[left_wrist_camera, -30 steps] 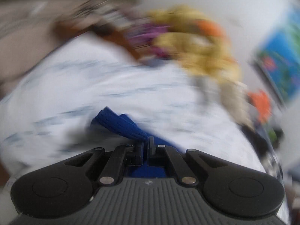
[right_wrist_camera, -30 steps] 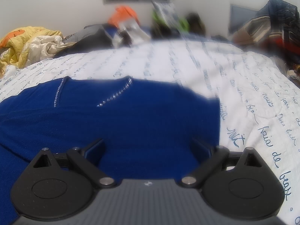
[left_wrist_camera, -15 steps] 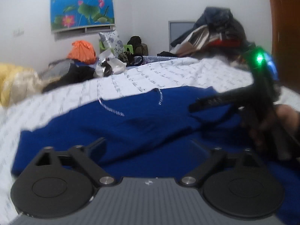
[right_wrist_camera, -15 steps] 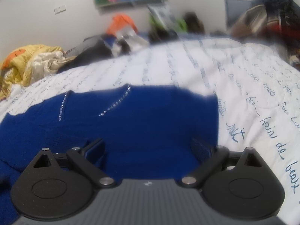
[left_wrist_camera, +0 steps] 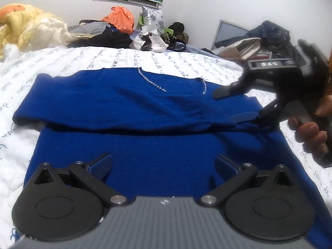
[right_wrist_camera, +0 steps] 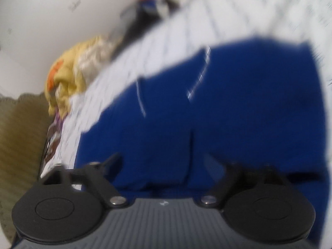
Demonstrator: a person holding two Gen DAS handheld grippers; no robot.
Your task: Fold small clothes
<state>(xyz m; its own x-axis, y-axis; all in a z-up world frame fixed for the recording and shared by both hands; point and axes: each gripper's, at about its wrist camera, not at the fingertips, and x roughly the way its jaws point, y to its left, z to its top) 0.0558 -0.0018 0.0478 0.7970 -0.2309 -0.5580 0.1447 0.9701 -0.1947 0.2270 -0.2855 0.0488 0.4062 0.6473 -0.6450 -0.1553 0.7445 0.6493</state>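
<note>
A royal blue sweater (left_wrist_camera: 132, 112) with a rhinestone neckline lies flat on the white bed, a sleeve folded across its chest. My left gripper (left_wrist_camera: 162, 165) is open and empty, low over the sweater's lower part. My right gripper (left_wrist_camera: 228, 104) shows at the right of the left wrist view, open, its fingers over the sweater's right shoulder area. In the blurred right wrist view the right gripper (right_wrist_camera: 166, 166) is open over the blue sweater (right_wrist_camera: 238, 103).
The bed (left_wrist_camera: 62, 62) has a white quilt with script writing. Yellow bedding (left_wrist_camera: 27, 29) lies at the far left. Clothes, an orange bag (left_wrist_camera: 119, 18) and clutter line the far edge by the wall. A clothes pile (left_wrist_camera: 267, 39) sits far right.
My left gripper let go of the blue fabric, opened and swung round to face the sweater. My right gripper tilted and moved quickly; its view is now blurred.
</note>
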